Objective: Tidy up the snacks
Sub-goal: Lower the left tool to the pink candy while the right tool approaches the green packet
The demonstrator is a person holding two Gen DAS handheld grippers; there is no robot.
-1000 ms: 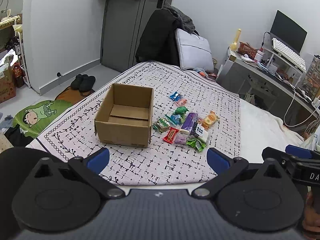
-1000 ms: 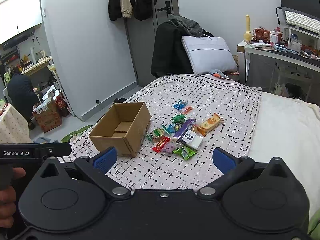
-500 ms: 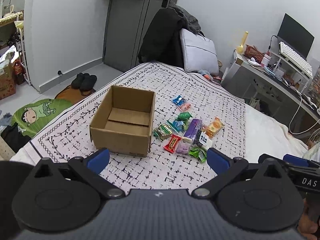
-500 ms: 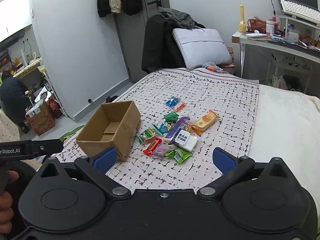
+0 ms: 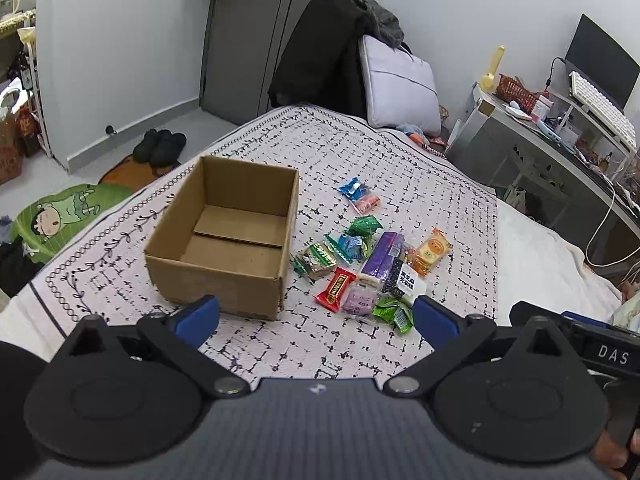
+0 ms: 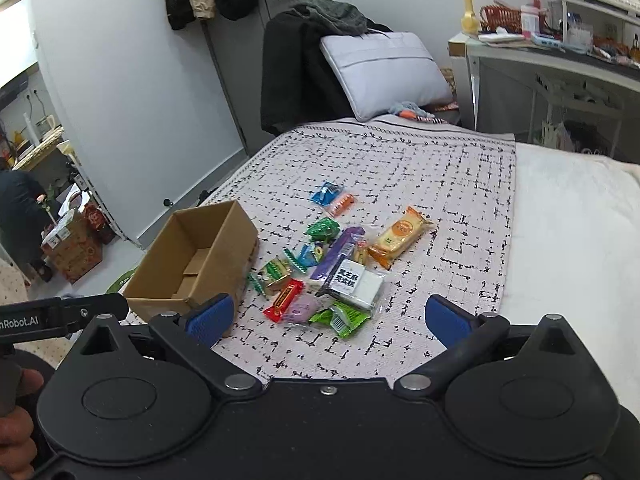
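Both grippers, left gripper (image 5: 316, 318) and right gripper (image 6: 328, 318), are spread wide and empty, approaching. Snack pile (image 5: 372, 264) sits at 3 o'clock of the empty cardboard box (image 5: 224, 240), close by for short drops.

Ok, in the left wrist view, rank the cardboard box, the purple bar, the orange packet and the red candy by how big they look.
1. cardboard box
2. purple bar
3. orange packet
4. red candy

The orange packet and red candy look close in size, so their order is unsure.
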